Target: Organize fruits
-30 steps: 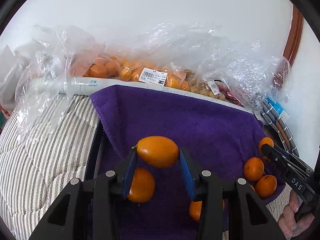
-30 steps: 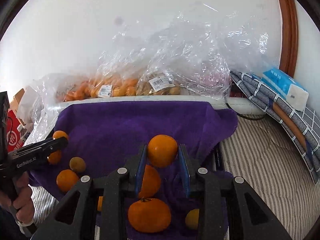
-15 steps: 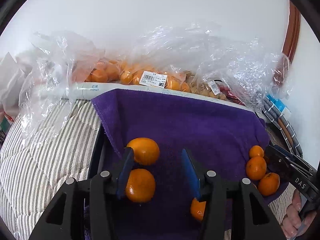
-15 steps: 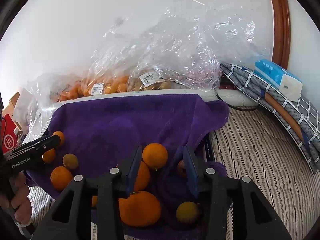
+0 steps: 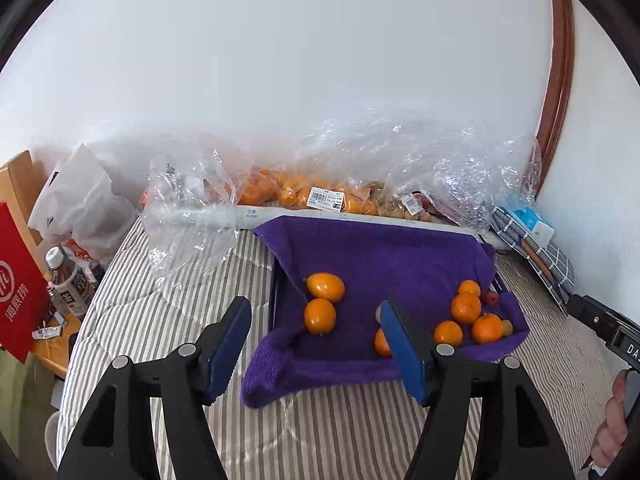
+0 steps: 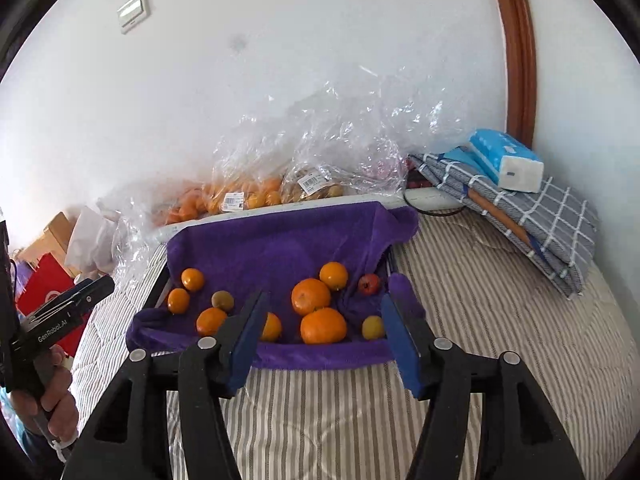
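plush purple towel (image 6: 280, 240) under smooth round oranges (image 6: 311, 297), crinkled clear bags (image 5: 400, 160) behind

Both wrist views look steeply down — sharing the purple towel (image 5: 384, 248) from near.

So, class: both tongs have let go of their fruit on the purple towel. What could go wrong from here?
1. The round orange fruits lie loose on the soft purple towel; a nudge could roll them together or off its front edge.
2. The tiny red fruit sits beside bigger oranges and could easily be knocked.
3. The crinkly clear plastic bags might snag a reaching gripper.
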Motion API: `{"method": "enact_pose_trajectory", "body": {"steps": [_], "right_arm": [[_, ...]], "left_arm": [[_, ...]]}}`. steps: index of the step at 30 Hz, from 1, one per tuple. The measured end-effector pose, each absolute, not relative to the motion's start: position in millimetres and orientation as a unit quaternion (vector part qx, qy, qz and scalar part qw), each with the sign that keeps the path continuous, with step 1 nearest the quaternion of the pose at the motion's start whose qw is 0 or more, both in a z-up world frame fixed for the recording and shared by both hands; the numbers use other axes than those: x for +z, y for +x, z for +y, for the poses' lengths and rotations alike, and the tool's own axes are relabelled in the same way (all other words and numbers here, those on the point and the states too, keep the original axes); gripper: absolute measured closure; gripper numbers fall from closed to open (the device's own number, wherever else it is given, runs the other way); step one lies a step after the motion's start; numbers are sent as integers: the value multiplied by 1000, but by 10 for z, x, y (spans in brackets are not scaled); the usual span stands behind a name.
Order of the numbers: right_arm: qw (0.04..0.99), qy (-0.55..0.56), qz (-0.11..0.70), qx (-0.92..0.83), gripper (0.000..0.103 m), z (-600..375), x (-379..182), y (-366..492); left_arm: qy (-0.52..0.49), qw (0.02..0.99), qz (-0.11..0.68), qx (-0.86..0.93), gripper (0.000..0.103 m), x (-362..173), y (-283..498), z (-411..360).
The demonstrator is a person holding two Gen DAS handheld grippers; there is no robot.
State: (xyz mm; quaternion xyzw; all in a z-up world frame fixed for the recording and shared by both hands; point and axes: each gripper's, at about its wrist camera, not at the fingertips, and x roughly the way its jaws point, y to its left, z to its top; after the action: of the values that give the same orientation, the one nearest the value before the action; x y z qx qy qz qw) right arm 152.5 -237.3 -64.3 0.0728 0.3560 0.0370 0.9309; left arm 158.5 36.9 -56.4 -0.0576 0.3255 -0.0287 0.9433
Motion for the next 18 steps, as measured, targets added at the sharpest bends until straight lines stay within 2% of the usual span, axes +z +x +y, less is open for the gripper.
{"method": "enact_pose_trajectory", "body": {"steps": [2,10,13,14,16,18], "right_arm": [[938,52,343,18,34,-2362,-543,1223],[935,45,352,8,34,-2337,-403,481],[937,47,345,6,23,-2305,-344,246],[941,44,336,7,17,-2286,-309,151],[949,35,314,10,7,-2246,-246,-2],[953,27,301,6,3,-2217,-184,-116]], "left_arm": [[-67,941,330,-34,36,-551,1386,345],[-62,940,332,-37,36,-528,748,91],[-52,943,326,-32,34,-443,540,19],[-51,944,326,-30,27,-412,482,1],[-46,945,323,-30,20,-340,364,-39],[-36,948,316,-26,18,-263,246,-98]]}}
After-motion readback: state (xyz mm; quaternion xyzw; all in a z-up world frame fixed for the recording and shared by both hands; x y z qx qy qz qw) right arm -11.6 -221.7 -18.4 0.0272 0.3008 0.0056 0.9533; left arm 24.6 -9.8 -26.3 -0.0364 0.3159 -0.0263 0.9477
